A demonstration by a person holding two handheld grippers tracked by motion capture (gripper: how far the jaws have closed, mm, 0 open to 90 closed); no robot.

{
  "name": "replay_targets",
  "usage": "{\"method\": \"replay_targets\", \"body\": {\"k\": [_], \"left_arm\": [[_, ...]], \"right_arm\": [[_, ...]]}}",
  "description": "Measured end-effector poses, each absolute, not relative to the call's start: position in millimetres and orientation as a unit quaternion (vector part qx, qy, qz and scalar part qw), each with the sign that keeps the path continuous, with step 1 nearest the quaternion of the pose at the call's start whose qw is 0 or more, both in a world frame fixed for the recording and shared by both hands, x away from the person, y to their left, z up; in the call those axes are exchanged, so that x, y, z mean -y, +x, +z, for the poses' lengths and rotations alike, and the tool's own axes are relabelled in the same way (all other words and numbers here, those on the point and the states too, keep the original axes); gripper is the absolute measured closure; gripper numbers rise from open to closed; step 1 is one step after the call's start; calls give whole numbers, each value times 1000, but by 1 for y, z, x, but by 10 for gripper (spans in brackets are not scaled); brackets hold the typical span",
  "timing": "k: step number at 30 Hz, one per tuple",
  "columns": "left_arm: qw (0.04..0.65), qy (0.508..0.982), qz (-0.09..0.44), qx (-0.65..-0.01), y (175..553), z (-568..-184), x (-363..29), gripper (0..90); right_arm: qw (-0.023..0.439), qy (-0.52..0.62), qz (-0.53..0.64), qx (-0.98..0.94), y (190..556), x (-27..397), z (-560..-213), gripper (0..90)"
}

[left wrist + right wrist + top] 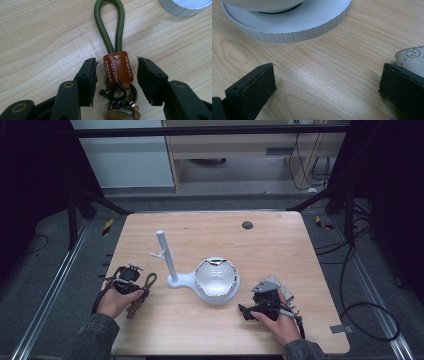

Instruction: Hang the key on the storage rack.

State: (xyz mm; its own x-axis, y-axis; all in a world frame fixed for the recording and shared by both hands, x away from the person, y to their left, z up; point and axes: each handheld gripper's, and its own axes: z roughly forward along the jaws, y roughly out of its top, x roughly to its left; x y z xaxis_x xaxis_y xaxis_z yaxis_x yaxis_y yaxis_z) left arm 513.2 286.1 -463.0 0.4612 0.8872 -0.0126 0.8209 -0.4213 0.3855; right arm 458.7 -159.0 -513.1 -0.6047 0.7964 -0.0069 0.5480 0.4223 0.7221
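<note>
The keychain (142,292) lies on the table (280,245) at its left side, just in front of the left gripper (131,276), with the white stand (172,265) and its bowl (216,276) to the right. In the high view the right gripper (260,306) rests near the bowl's base, well apart from the keychain, beside a grey tag (272,285). The left gripper view brings out what that view cannot: the green cord loop (109,27) runs away from the jaws, the brown leather tab (118,70) sits between them, and the black clip and rings (120,93) lie nearer the camera. The jaws stand apart on either side of the tab, not yet touching it. To grip well, I judge the pads should close squarely on the tab, centred, so the cord hangs free for hooking on the stand's peg (157,254). The right gripper view shows its jaws wide apart over bare wood, nothing between them, the stand's ribbed base (294,30) ahead.
</note>
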Motion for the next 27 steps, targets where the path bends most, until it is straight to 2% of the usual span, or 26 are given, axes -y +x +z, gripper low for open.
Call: {"method": "replay_targets", "body": {"k": [9,16,27], "left_arm": [[167,839,97,-508,513,-466,-285,566],[170,844,102,-498,511,-469,-284,655],[203,837,126,-492,499,-460,-292,660]], "right_arm": [[176,408,351,-824,458,159,-513,3],[176,408,351,-824,458,159,-513,3],[176,408,351,-824,458,159,-513,3]]}}
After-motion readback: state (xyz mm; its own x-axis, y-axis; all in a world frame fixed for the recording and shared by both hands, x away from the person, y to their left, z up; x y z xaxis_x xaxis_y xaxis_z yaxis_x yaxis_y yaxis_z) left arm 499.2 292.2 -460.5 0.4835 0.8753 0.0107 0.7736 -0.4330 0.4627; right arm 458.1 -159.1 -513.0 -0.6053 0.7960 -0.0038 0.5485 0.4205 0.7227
